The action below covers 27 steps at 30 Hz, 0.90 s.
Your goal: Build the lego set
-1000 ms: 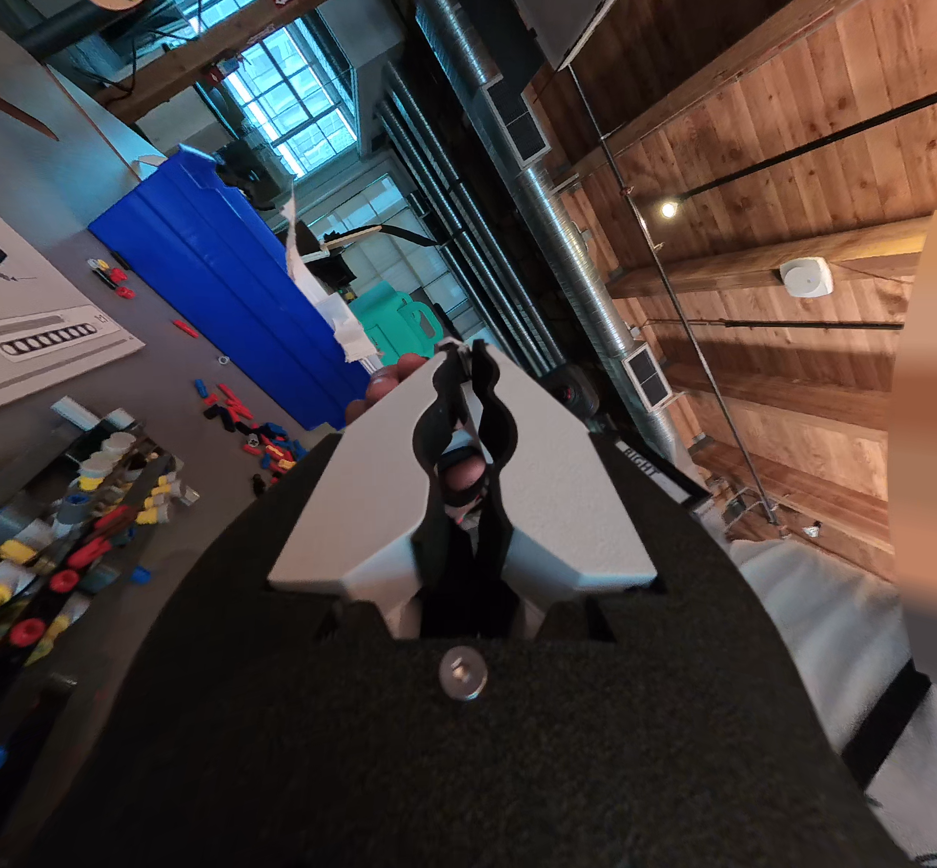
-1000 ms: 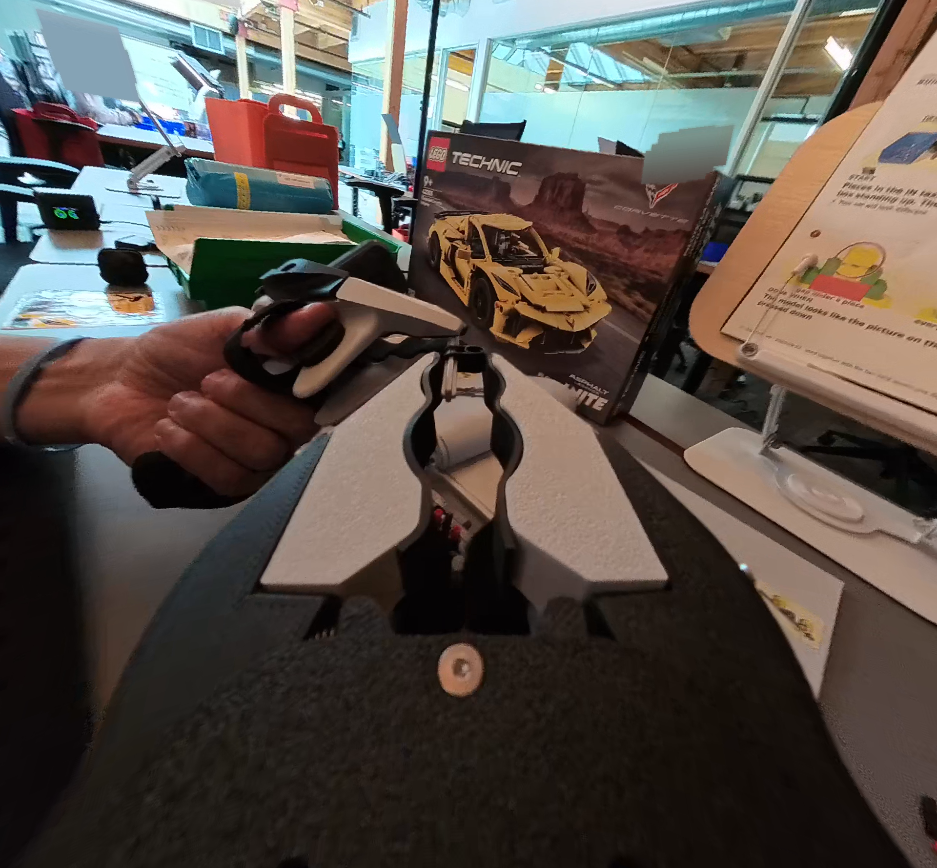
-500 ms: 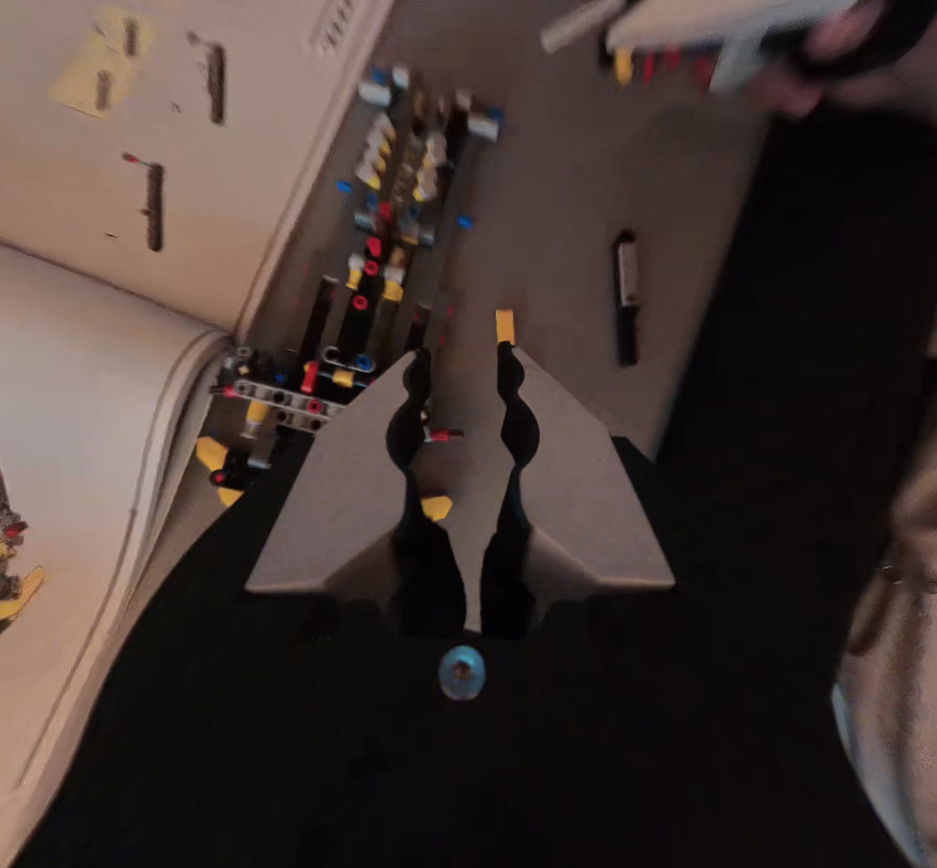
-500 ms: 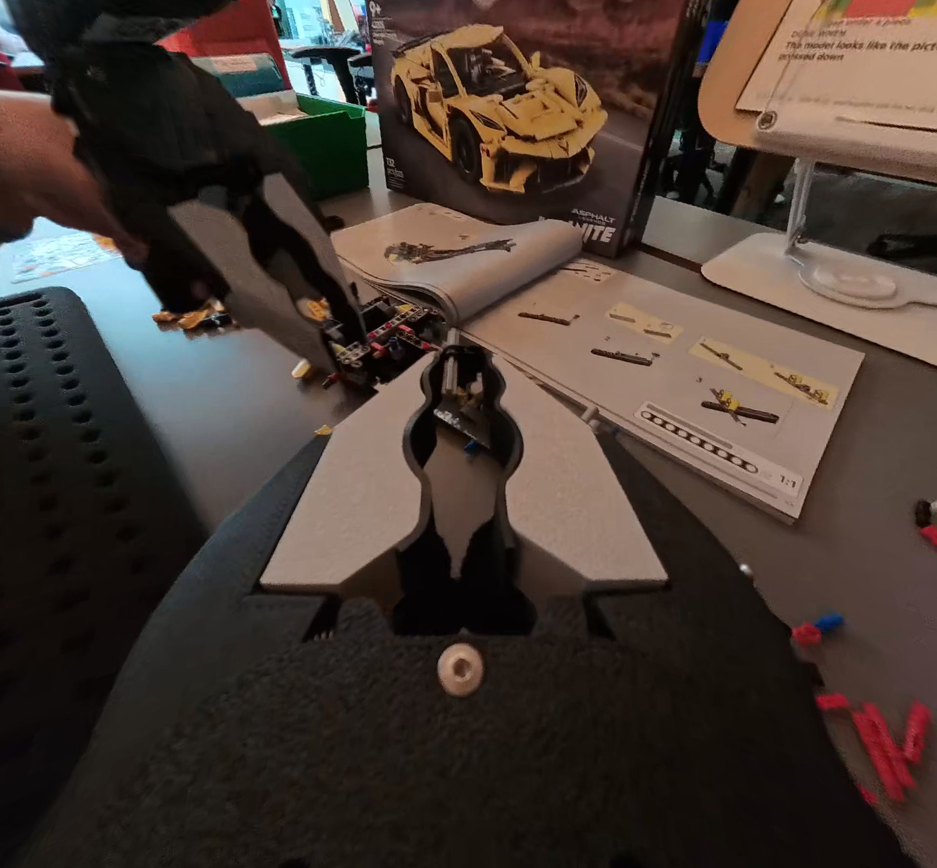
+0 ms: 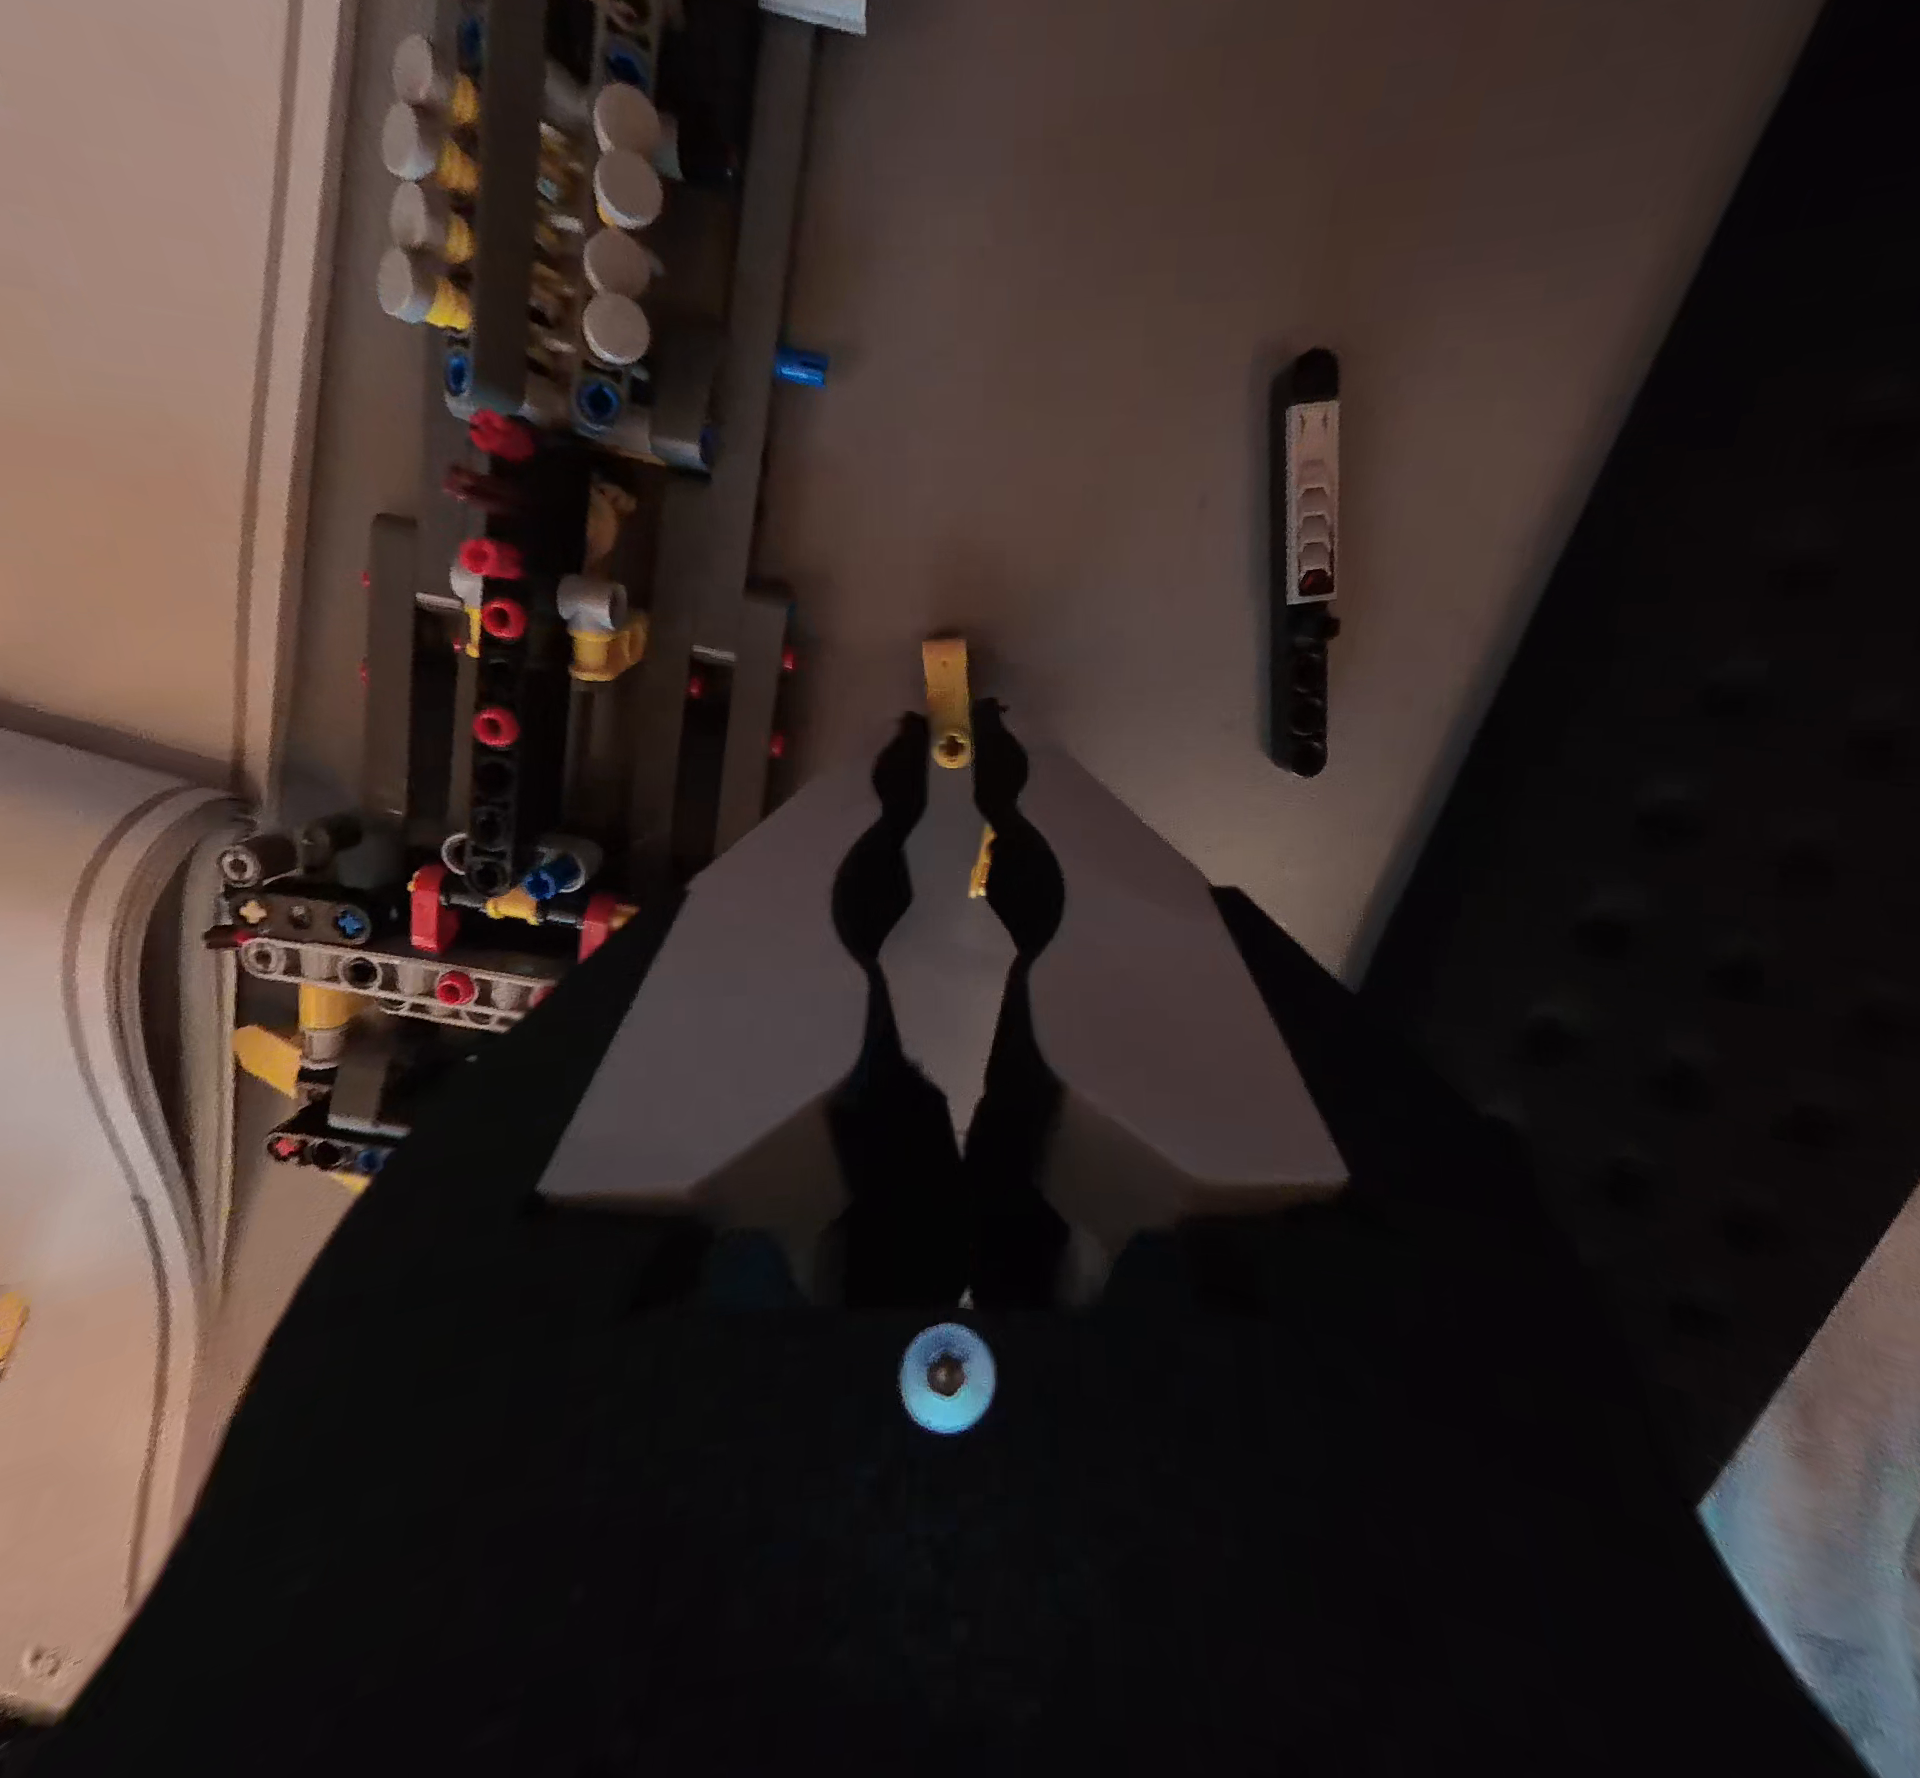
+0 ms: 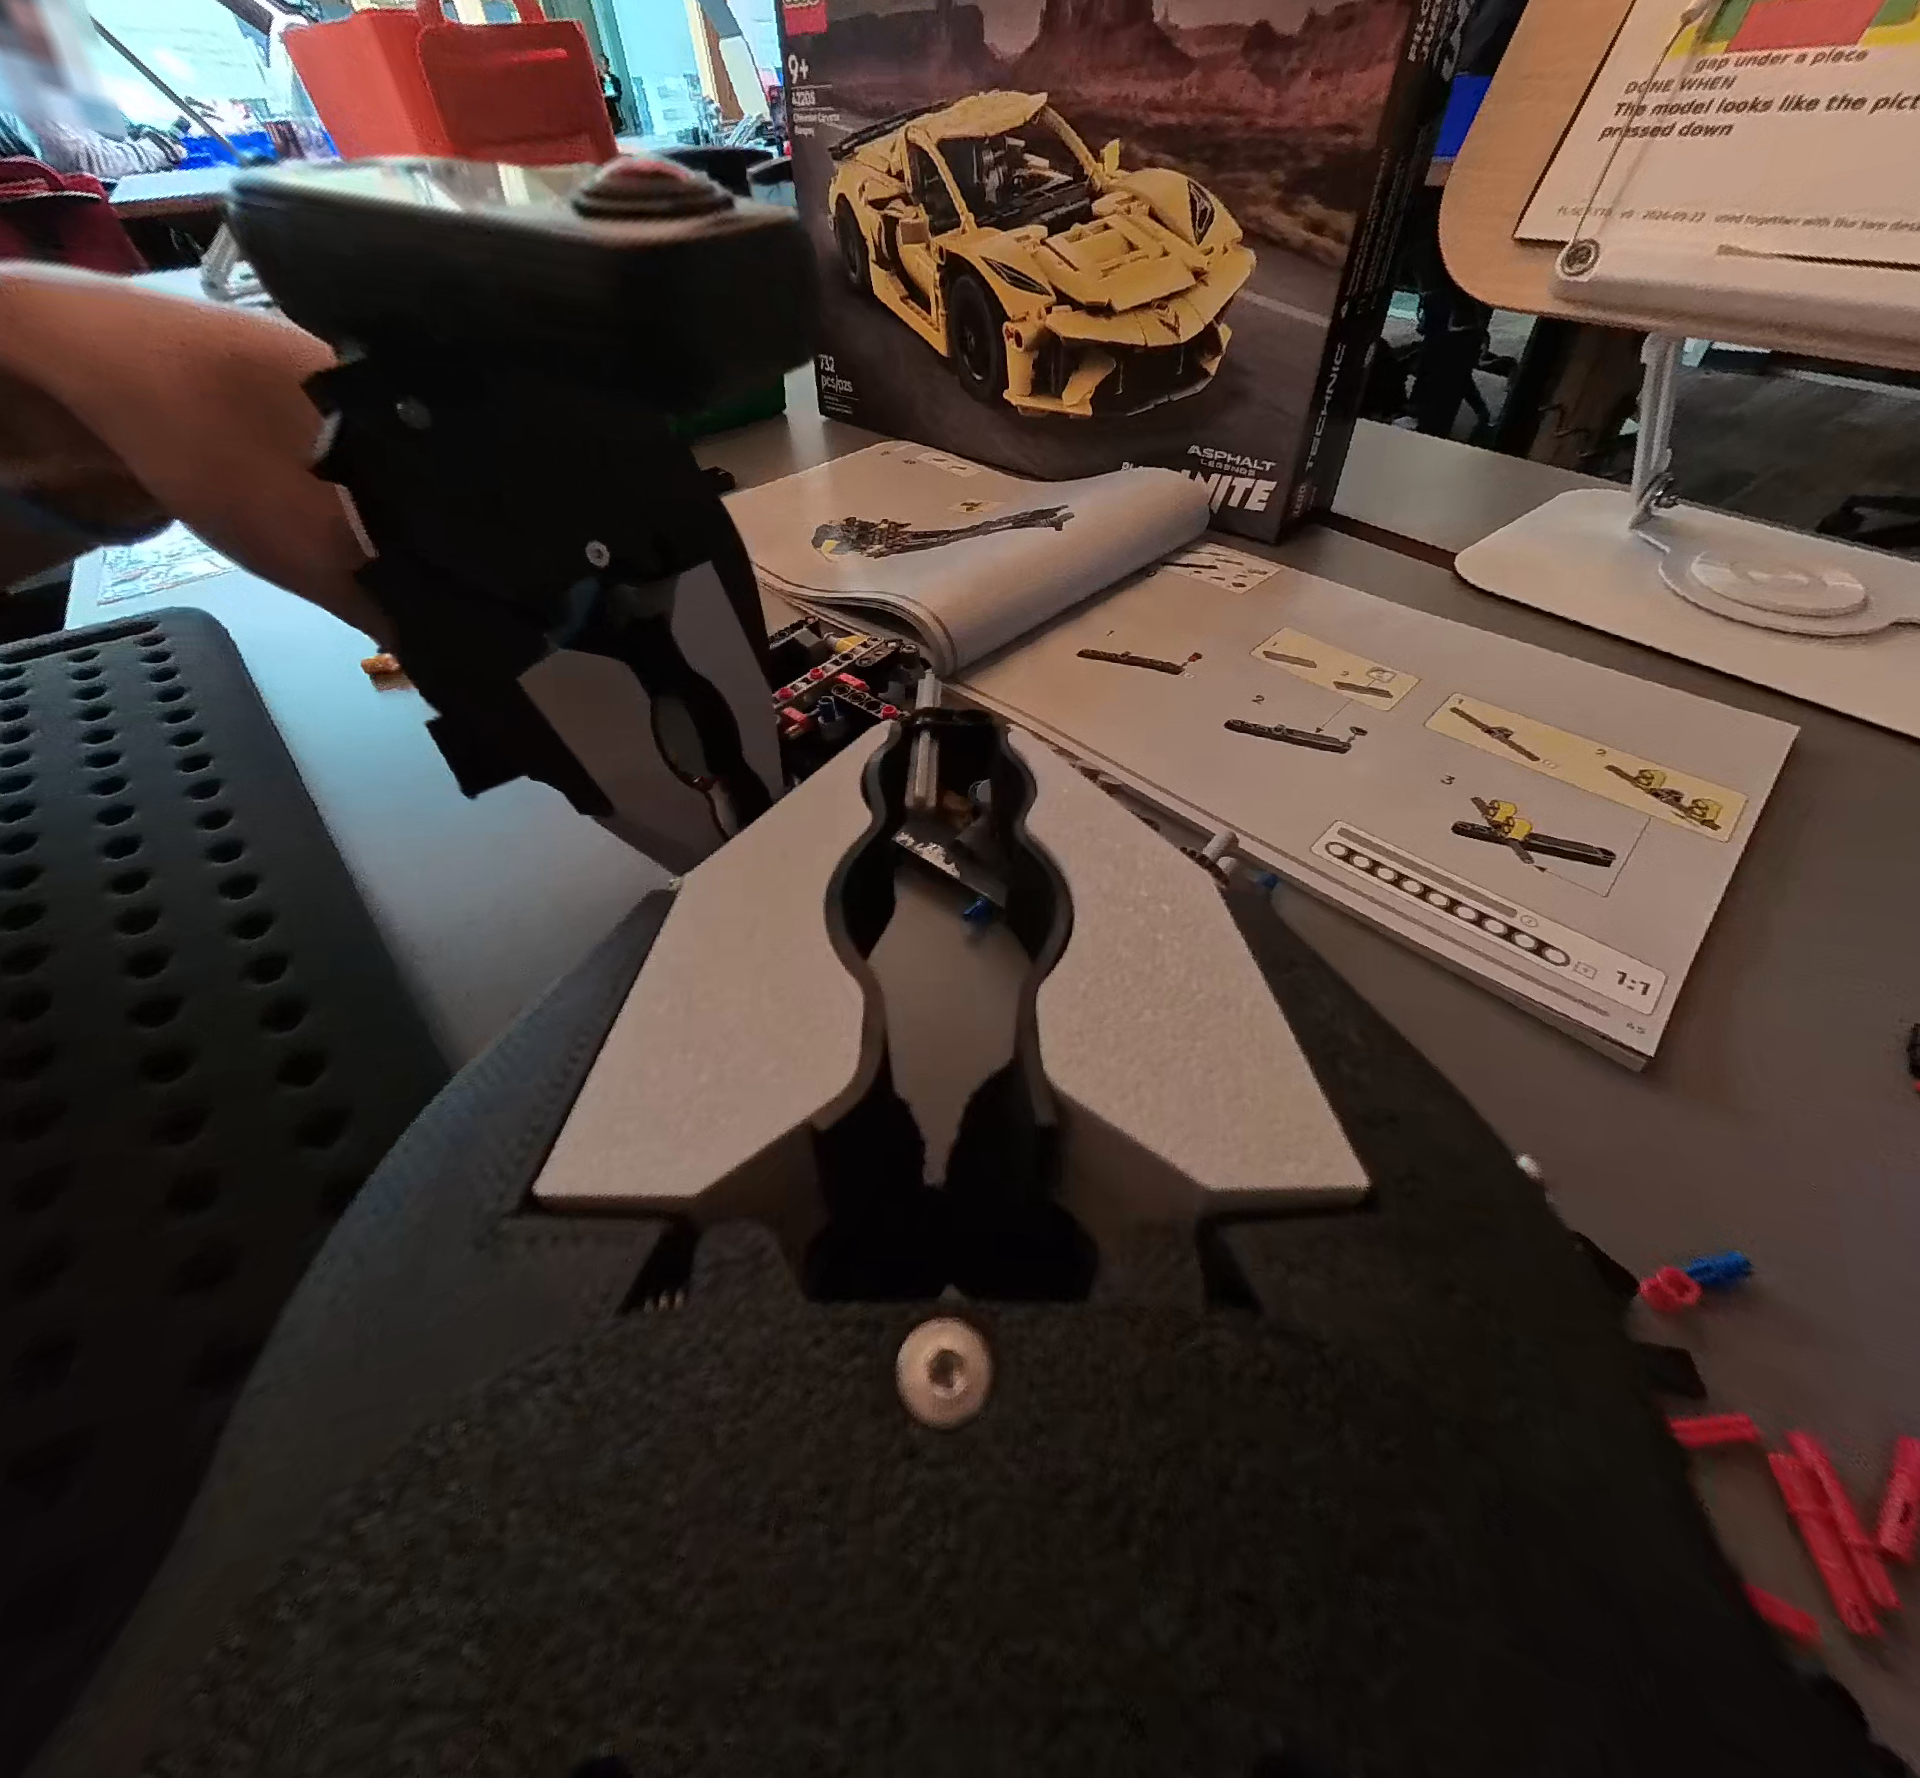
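The partly built Technic chassis [image 5: 582, 378] lies on the table beside the open instruction booklet [image 5: 156, 274]. My left gripper [image 5: 951, 726] points down at the table. Its jaws are drawn in on the near end of a small yellow piece [image 5: 945, 679] that lies just right of the chassis. In the right wrist view the left gripper [image 6: 727, 819] shows in a hand, over the chassis [image 6: 842, 679]. My right gripper [image 6: 940, 741] hovers above the table near it, shut on a thin grey axle [image 6: 920, 762].
A black beam with a sticker [image 5: 1307, 565] lies right of the yellow piece. The set's box [image 6: 1091, 170] stands behind the booklet [image 6: 1351, 793]. A white stand [image 6: 1714, 575] is at the back right. Red pins [image 6: 1829, 1510] lie front right. A black perforated panel [image 6: 156, 897] is at the left. To the black perforated panel [image 6: 156, 897]: left tips about 20 cm, right tips about 25 cm.
My left gripper swung from pointing at the ceiling down to the table, opened, then narrowed onto the yellow piece. My right gripper tilted down toward the booklet, still holding the axle.
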Motion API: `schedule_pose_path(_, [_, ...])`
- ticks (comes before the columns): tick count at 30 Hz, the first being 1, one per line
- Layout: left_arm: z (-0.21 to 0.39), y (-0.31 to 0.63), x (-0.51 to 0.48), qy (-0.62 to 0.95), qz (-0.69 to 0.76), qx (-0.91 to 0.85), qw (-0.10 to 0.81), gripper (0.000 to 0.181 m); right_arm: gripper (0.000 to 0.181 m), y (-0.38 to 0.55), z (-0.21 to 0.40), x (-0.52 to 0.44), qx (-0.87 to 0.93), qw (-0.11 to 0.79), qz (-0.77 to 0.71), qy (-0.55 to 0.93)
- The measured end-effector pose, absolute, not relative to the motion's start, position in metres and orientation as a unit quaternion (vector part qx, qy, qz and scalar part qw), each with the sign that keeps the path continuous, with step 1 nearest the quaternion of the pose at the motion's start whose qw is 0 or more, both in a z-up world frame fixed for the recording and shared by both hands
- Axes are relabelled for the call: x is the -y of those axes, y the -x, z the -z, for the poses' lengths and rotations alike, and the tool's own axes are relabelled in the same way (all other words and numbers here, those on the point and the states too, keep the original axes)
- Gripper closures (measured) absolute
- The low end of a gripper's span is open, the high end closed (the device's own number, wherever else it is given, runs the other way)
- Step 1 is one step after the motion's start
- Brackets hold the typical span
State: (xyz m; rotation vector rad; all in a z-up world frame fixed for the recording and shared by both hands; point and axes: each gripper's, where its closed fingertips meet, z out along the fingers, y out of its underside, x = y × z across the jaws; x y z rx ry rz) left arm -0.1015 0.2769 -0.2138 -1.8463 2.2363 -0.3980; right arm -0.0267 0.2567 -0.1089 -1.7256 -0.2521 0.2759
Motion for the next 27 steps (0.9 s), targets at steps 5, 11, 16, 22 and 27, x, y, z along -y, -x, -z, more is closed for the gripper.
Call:
schedule_pose_path(5, [0.213, 0.105, -0.284, 0.627, 0.164, -0.755, 0.1, 0.175, 0.168, 0.022, 0.104, -0.255, 0.091, 0.643, -0.146, 0.746])
schedule_pose_path(11, [0.098, 0.075, -0.282, 0.562, 0.572, -0.579, 0.146, 0.175, 0.167, 0.031, 0.083, -0.251, 0.051, 0.653, -0.276, 0.703])
schedule_pose_path(16, [0.045, 0.089, -0.3, 0.487, 0.749, -0.432, 0.124, 0.176, 0.167, 0.058, 0.071, -0.261, 0.012, 0.623, -0.376, 0.686])
schedule_pose_path(22, [0.042, 0.104, -0.316, 0.462, 0.786, -0.392, 0.124, 0.176, 0.167, 0.079, 0.064, -0.27, 0.048, 0.614, -0.438, 0.655])
schedule_pose_path(27, [0.048, 0.104, -0.298, 0.463, 0.774, -0.415, 0.121, 0.176, 0.167, 0.074, 0.061, -0.262, 0.054, 0.632, -0.427, 0.644])
